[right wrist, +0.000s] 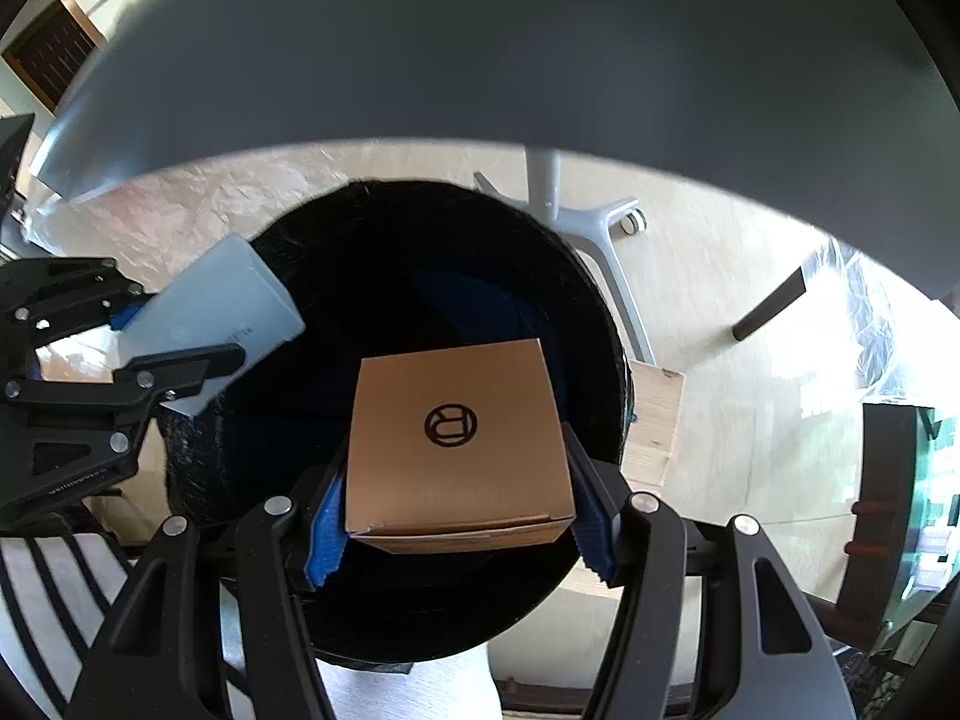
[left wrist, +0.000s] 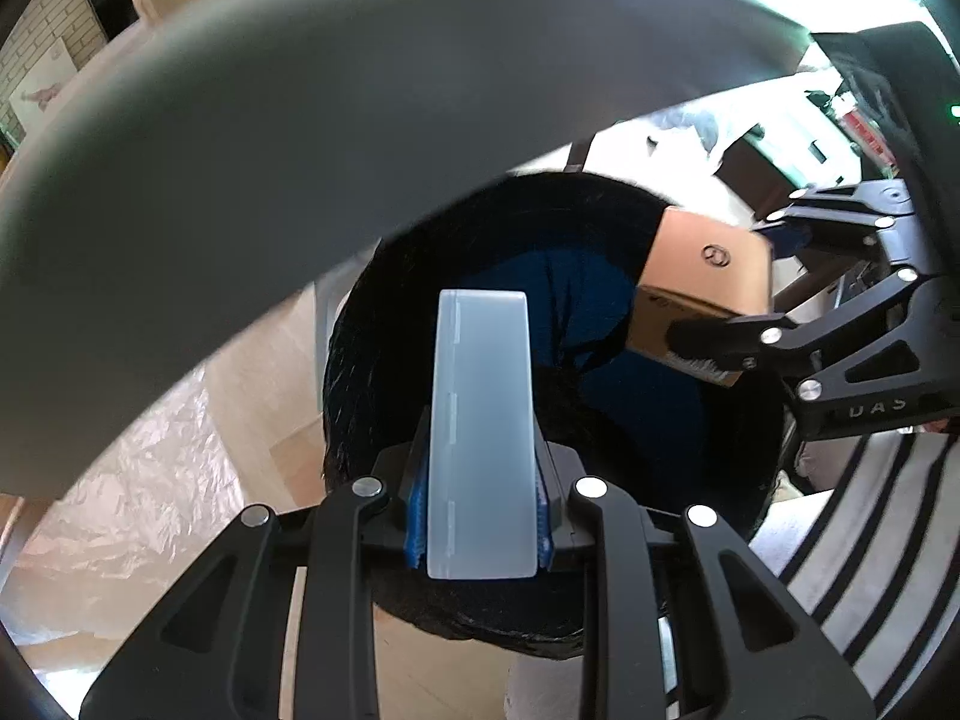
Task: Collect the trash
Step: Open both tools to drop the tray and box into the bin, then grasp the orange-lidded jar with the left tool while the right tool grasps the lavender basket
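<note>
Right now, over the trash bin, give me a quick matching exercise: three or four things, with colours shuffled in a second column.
Things:
1. plastic case between the left gripper fingers
2. cardboard box between the right gripper fingers
3. bin liner
4. finger pads

Colours:
A. blue
B. brown
C. pale translucent
D. black

Pairs: 1-C, 2-B, 3-D, 4-A

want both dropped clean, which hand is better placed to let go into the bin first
Right. Its box hangs over the middle of the bin opening, while the left gripper's plastic case sits nearer the rim.
</note>
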A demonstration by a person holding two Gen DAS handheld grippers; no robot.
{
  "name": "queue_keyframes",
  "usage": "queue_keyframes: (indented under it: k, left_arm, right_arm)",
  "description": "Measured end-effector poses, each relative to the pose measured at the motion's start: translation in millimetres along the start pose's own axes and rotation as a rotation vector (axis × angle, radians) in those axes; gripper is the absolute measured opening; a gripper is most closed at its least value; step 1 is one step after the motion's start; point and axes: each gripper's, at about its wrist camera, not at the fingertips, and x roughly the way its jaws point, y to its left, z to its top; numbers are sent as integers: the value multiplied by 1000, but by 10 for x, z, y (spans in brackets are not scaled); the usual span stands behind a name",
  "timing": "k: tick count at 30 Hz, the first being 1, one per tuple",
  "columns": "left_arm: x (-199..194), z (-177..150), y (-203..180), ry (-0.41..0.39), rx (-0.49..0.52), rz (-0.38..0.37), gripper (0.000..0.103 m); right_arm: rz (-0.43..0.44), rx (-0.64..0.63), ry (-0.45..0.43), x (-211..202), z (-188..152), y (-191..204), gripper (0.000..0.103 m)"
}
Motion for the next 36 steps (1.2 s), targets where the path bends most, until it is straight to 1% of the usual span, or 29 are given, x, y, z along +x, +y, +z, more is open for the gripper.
queue_keyframes:
  k: [1,2,3,4,8,11,13,14,15,16,17,18,19,21,23,24,25,26,27,28,30,33,36]
  left_arm:
    - [-24,2,-6,-8,6,9,66]
    - [-57,1,-12,-25,12,18,73]
    - [-104,-3,-23,-42,21,18,74]
    - [-130,-5,-30,-40,28,16,74]
    - [-303,-23,-20,-64,38,20,74]
    - [-601,-36,43,-113,12,-11,74]
    - [-818,-27,99,-155,1,-48,74]
    - [-939,-11,125,-180,-1,-68,76]
    - [-1112,18,157,-220,-1,-91,82]
    - [-1230,44,180,-254,0,-100,90]
    - [-1325,70,198,-286,-1,-95,94]
    - [-1438,119,236,-329,-5,-68,98]
    - [-1520,173,281,-369,-13,-30,100]
    - [-1578,329,364,-414,-44,50,100]
    - [-1539,439,415,-419,-82,98,100]
    - [-1480,526,493,-409,-115,126,100]
    - [-1442,572,534,-403,-134,124,100]
    - [-1405,601,550,-402,-149,105,100]
    - [-1355,651,604,-399,-168,74,100]
    - [-1321,691,620,-397,-174,68,100]
    - [-1229,746,684,-383,-186,85,100]
    - [-1099,873,786,-356,-220,80,100]
    - [-1007,945,883,-328,-265,70,100]
  right_arm:
    - [3,2,-6,-26,-4,-9,73]
    - [-5,3,-10,-47,-9,-18,80]
    - [-19,2,-20,-89,-22,-24,82]
    - [-25,-3,-26,-133,-40,-30,82]
    - [-36,-16,-36,-339,-107,-63,82]
    - [-51,-35,-97,-651,-135,-76,82]
    - [-46,-40,-164,-946,-115,-84,83]
    - [-40,-37,-192,-1051,-96,-95,86]
    - [-37,-30,-233,-1194,-55,-112,88]
    - [-36,-25,-271,-1309,-11,-127,92]
    - [-38,-21,-309,-1411,34,-135,95]
    - [-52,-18,-346,-1491,96,-144,97]
    - [-67,-15,-379,-1551,166,-152,99]
    - [-70,-13,-413,-1577,303,-167,99]
    - [-87,-4,-417,-1515,461,-184,99]
    - [-94,0,-416,-1476,514,-184,99]
    - [-97,8,-408,-1420,586,-182,99]
    - [-84,13,-399,-1377,636,-146,99]
    - [-56,16,-386,-1327,697,-133,99]
    - [-43,16,-374,-1275,745,-108,99]
    - [-53,8,-363,-1192,814,-55,99]
    - [-75,4,-338,-1032,932,-27,99]
    - [-93,33,-314,-904,1042,-71,99]
